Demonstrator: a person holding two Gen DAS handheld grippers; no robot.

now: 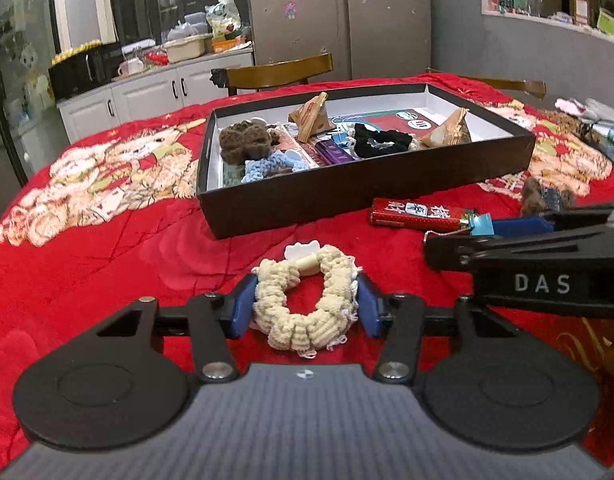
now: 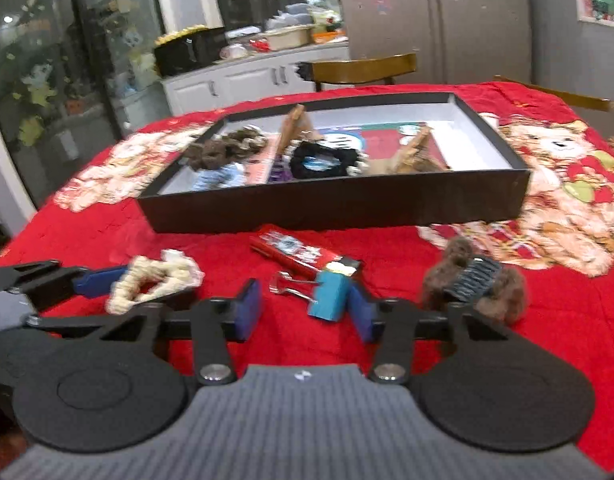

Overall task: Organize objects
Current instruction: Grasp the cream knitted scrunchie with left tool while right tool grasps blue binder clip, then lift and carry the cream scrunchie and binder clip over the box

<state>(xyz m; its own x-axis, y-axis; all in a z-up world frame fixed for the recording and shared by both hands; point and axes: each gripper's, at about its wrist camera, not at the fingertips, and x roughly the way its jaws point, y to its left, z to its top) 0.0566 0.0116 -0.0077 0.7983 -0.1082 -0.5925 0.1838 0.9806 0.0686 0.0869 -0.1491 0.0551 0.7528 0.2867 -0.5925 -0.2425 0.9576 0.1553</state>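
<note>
A: Squeezing the cream scrunchie (image 1: 305,300) already? Left gripper (image 1: 305,308) pads touching both its sides, lying near on the red blanket (image 1: 107,272).

B: Yep, pinched. Right gripper (image 2: 305,306) only half open, though: right pad against the teal binder clip (image 2: 329,294), left pad clear. Not gripped yet.

A: Box?

B: Black box (image 1: 347,196) farther back, scrunchies inside. Red packet (image 2: 295,252) just in front, brown hair claw (image 2: 475,284) at right.

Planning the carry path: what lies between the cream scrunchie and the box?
Only bare red cloth between scrunchie and box, seen from the left wrist.
</note>
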